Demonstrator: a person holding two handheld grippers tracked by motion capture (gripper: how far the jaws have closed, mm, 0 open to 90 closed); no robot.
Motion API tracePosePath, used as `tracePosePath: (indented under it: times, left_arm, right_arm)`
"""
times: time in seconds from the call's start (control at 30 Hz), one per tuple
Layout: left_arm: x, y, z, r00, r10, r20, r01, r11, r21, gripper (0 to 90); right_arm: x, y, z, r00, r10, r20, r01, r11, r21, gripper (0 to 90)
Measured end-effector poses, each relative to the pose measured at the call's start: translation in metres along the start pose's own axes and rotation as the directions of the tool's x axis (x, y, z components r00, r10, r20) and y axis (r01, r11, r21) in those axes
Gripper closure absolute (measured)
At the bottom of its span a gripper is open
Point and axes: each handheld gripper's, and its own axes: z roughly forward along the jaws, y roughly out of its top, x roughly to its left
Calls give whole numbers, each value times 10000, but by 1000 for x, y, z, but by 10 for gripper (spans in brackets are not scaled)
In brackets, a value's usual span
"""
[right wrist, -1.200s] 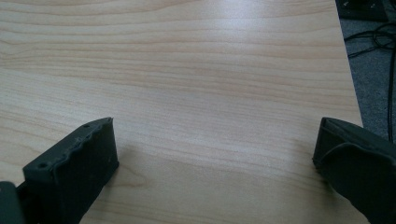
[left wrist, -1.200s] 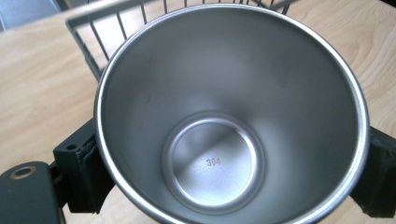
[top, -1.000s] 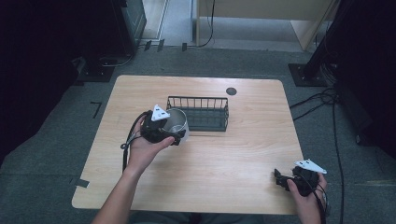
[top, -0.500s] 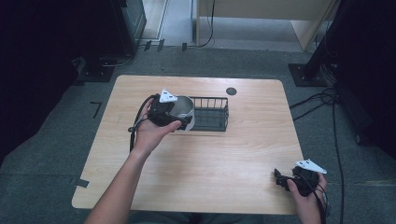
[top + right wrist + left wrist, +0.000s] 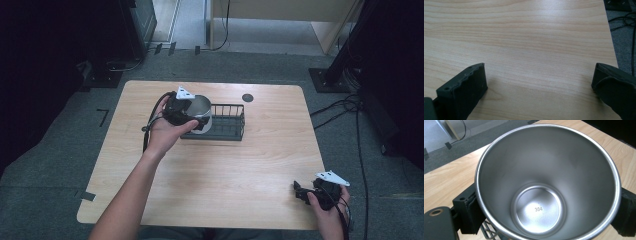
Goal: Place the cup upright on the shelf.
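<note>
A bare stainless-steel cup (image 5: 546,185) is seen from above its mouth: a rolled rim, smooth brushed walls tapering to a round recessed bottom. It is clamped between the jaws of the left gripper (image 5: 192,116), one pad pressed on each side of its rim, and is held above the left end of a black wire basket (image 5: 225,122) on the wooden surface (image 5: 225,170). "304" is stamped on the cup's bottom. The right gripper (image 5: 539,87) is spread wide, nothing between its jaws, near the surface's right front corner.

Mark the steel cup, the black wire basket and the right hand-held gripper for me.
Shiny steel cup (image 5: 537,208): left gripper view, stamped inside bottom.
Black wire basket (image 5: 227,120): high view, front wall.
Right hand-held gripper (image 5: 298,191): high view, between its jaw tips.
</note>
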Motion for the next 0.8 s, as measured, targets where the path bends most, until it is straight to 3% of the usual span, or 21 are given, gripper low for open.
tracePosePath:
  times: [0.3, 0.5, 0.8]
  left_arm:
    - [8, 10, 14, 10000, -16, -37, 16, 10000, 41, 77]
    - [14, 19, 27, 9997, 245, -62, -244, 9996, 116, 77]
    - [19, 28, 43, 9984, 522, 216, -525, 9985, 157, 77]
  right_arm:
    - [0, 0, 0, 10000, -6, 3, 6, 10000, -1, 0]
    - [0, 0, 0, 10000, -8, 3, 8, 10000, -4, 0]
    - [0, 0, 0, 10000, -2, 1, 2, 10000, 0, 0]
